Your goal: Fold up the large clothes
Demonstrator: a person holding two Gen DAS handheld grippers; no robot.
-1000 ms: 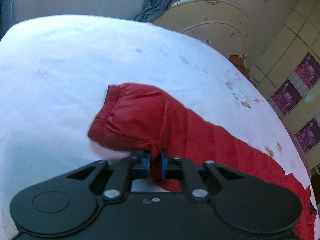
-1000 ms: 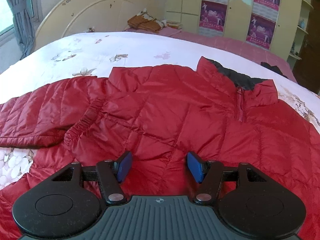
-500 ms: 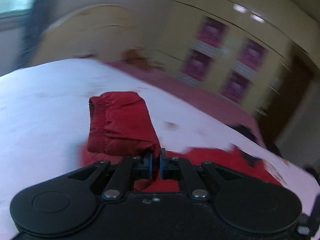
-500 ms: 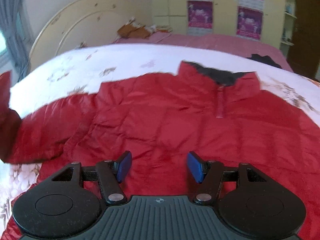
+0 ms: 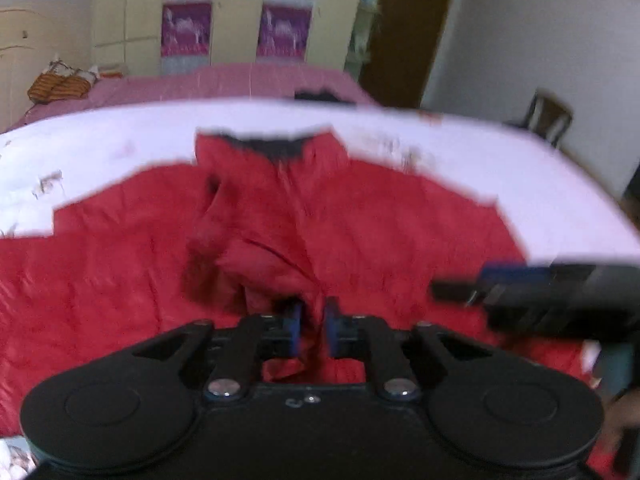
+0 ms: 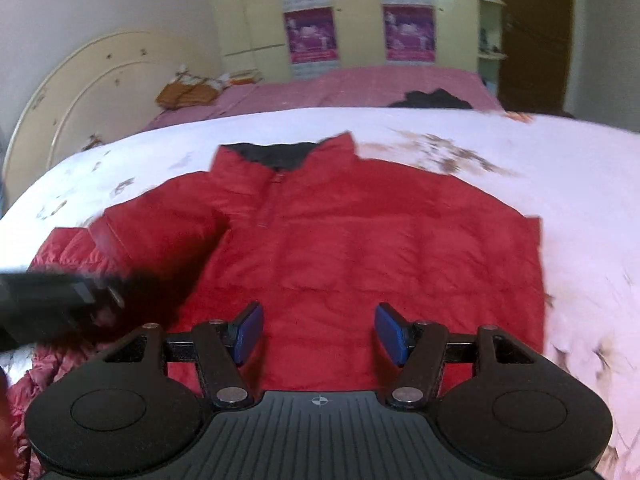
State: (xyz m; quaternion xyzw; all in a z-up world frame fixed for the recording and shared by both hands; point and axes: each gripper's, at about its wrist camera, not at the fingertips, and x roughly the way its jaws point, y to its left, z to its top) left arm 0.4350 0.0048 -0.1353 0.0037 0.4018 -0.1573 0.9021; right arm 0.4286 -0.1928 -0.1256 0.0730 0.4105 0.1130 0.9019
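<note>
Holding a bunched fold of red sleeve (image 5: 276, 264) between its blue pads, my left gripper (image 5: 313, 326) hangs over the middle of the red quilted jacket (image 6: 360, 248), and its jaws are opening while the fabric still sits in the narrow gap between them; through the blur I cannot tell for certain whether the pads press on it. From the left wrist view the sleeve runs up from the gripper toward the collar (image 5: 276, 146), crumpled and laid across the jacket's front. The jacket lies flat, front up, on the white floral bedspread (image 6: 540, 152), its dark-lined collar pointing away from me toward the pink bed (image 6: 360, 88) behind. My right gripper (image 6: 319, 334) hovers above the lower part of the jacket's body with its jaws standing moderately wide and nothing between them; only red fabric shows beneath. In the right wrist view my left gripper appears as a dark blurred shape at the left edge, over the jacket's left shoulder area, and in the left wrist view my right gripper (image 5: 520, 292) shows blurred at the right edge. Yellow cupboards with 4 purple posters (image 6: 310, 36) stand against the far wall, and a wooden chair (image 5: 548, 114) sits to the right.
</note>
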